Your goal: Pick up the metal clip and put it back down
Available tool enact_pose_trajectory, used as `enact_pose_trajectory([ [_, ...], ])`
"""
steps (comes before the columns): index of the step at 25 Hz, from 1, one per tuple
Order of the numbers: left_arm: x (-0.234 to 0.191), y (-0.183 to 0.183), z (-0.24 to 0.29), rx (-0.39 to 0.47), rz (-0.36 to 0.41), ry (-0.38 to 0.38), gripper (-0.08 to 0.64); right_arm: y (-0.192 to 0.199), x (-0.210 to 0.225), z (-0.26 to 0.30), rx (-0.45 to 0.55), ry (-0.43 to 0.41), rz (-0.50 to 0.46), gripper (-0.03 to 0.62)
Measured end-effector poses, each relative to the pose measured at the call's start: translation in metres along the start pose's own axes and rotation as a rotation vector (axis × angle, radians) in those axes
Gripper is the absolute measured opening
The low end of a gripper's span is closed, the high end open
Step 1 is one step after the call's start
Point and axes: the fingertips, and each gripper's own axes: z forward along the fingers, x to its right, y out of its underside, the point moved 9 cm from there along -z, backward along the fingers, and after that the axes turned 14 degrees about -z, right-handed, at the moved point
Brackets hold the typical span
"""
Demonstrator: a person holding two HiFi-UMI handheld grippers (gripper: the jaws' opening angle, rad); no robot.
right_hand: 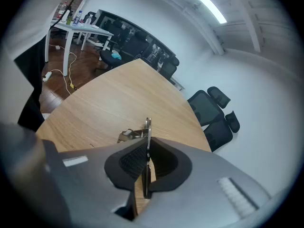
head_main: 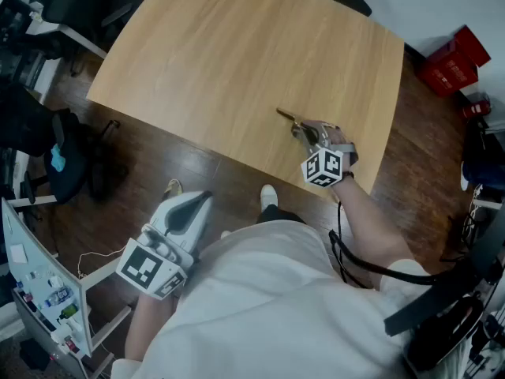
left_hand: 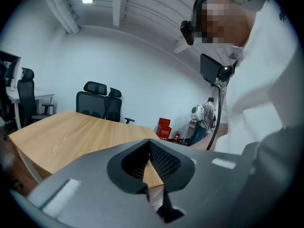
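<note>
The metal clip (head_main: 289, 119) is a thin silver piece with a wire handle, near the front right part of the wooden table (head_main: 237, 61). My right gripper (head_main: 310, 133) is shut on it. In the right gripper view the clip (right_hand: 148, 127) stands on edge between the pads, its tip poking past the right gripper (right_hand: 147, 146) and its wire loop off to the left. Whether it touches the tabletop I cannot tell. My left gripper (head_main: 187, 209) hangs off the table over the floor, shut with nothing in it; in its own view the left gripper (left_hand: 149, 144) points across the table.
Black office chairs (left_hand: 99, 104) stand at the table's far side. Red boxes (head_main: 451, 64) sit on the floor to the right, and a white desk with small items (head_main: 31, 290) is at the left. A person (left_hand: 206, 120) stands in the background.
</note>
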Motion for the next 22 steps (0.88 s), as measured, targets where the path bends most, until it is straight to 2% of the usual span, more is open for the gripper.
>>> enact_pose_trajectory([
  [3,-0.003,0.001,-0.015,0.017,0.009,0.007,0.000,-0.010,0.005,-0.015,-0.006,0.019,0.000,0.003],
  [8,-0.010,0.005,-0.054,0.059,0.025,-0.013,0.000,-0.052,0.022,-0.048,0.036,0.061,-0.008,0.003],
  [12,-0.016,0.015,-0.079,0.073,0.020,0.017,0.000,-0.084,0.035,-0.091,0.041,0.113,-0.020,0.003],
  [16,-0.022,0.025,-0.103,0.072,0.045,0.056,0.000,-0.123,0.040,-0.132,0.049,0.166,-0.036,0.003],
  [22,-0.030,0.044,-0.131,0.077,0.052,0.110,0.000,-0.172,0.032,-0.193,0.038,0.220,-0.045,0.003],
])
